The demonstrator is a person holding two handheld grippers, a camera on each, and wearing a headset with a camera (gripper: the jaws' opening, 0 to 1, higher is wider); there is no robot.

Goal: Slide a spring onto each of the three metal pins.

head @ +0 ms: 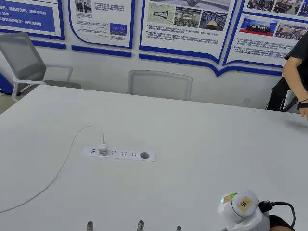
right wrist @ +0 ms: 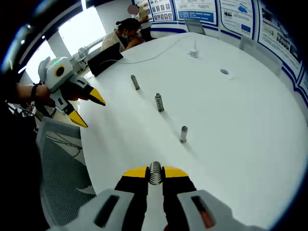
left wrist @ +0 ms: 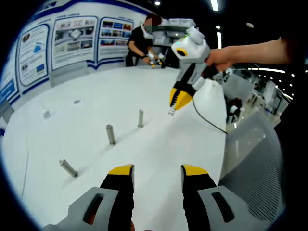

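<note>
R claw [right wrist: 155, 174] pinches a spring [right wrist: 154, 168] at its tips, over the tabletop [right wrist: 231, 120] just inside the near edge. L claw [left wrist: 157, 172] is spread, nothing in it, also by that edge. 3 pins stand in a row along the near edge. Far pin [right wrist: 135, 82] & mid pin [right wrist: 159, 102] each wear a spring; near pin [right wrist: 183, 134], closest to R claw, is bare. Power strip [head: 119, 154] lies mid-tabletop, w/ a cable [head: 60, 168] trailing toward the left edge.

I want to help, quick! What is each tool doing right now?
Left tool: open, holding nothing.
Right tool: closed on a spring.
</note>
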